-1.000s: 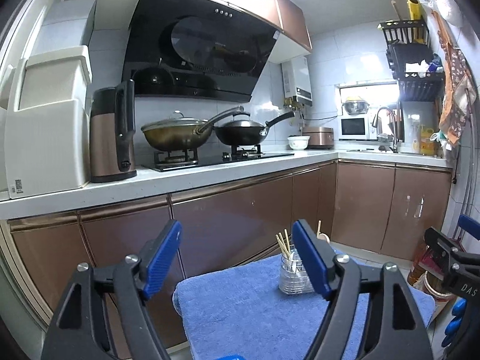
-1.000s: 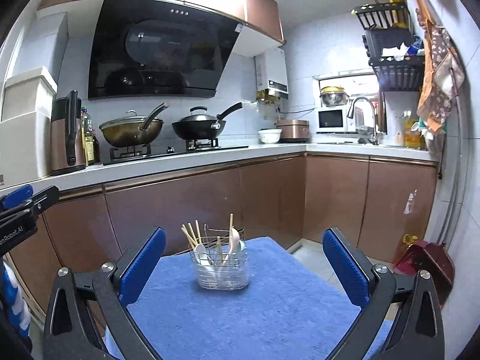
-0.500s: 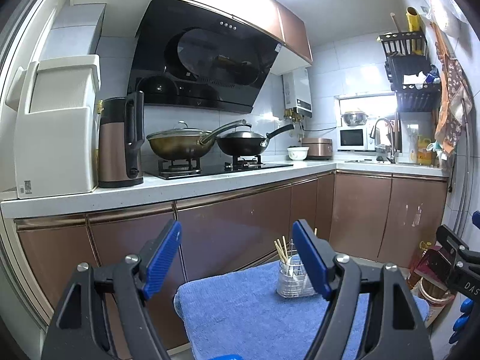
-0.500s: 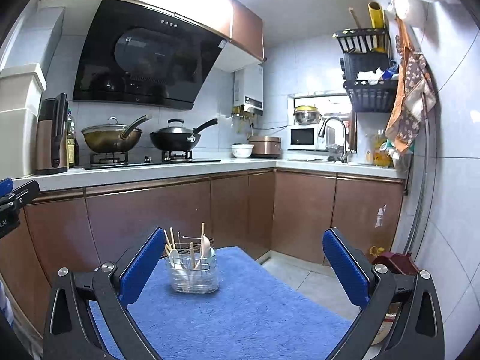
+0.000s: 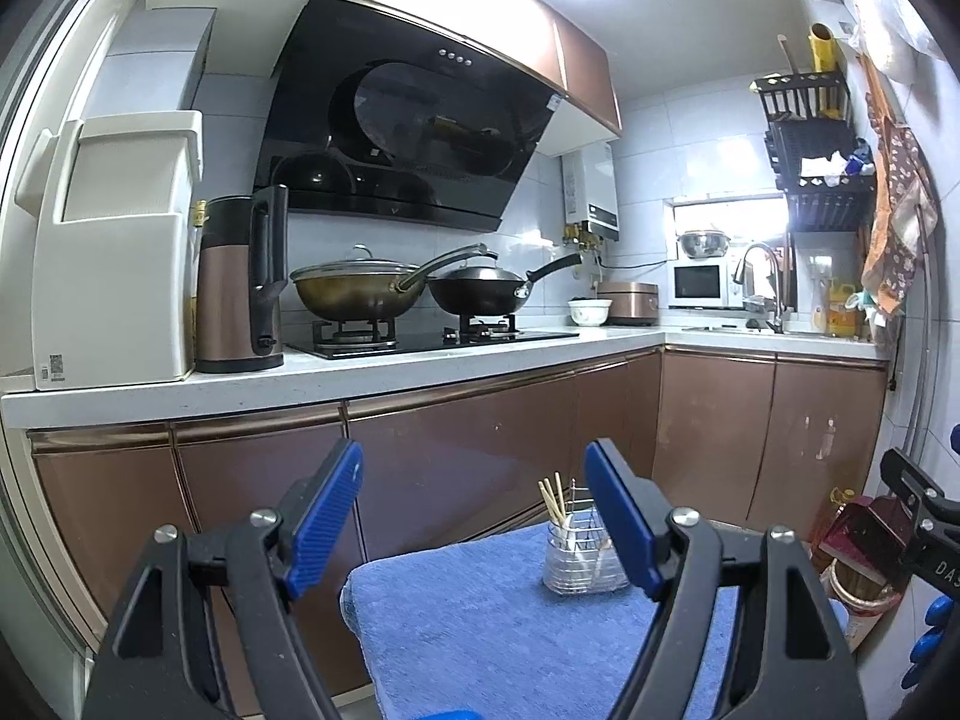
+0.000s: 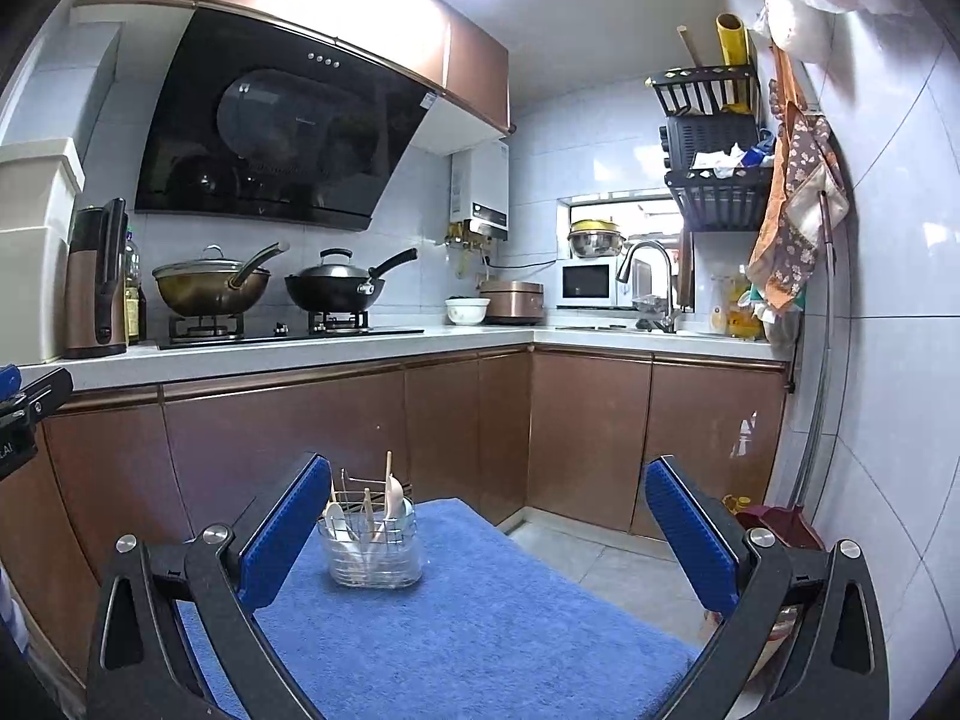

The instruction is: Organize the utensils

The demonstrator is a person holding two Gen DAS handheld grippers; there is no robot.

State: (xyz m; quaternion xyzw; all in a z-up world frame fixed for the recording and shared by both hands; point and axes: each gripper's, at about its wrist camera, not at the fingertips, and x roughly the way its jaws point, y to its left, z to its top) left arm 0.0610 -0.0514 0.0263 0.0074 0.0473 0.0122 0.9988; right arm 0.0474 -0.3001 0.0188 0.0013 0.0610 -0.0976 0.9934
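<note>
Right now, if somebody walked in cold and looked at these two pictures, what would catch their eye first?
Probably the clear utensil holder, standing alone on the blue towel with spoons and chopsticks upright in it. Framing it are the blue pads of the right tool and the left tool, both wide open and empty. Behind, two woks sit on the stove under a big black range hood.

— Left wrist view? Looks forward over the blue towel [image 5: 480, 612], toward the stove [image 5: 420, 336].

— Right? Same level facing, set further right; shares the utensil holder [image 6: 372, 552] and counter [image 6: 360, 348].
</note>
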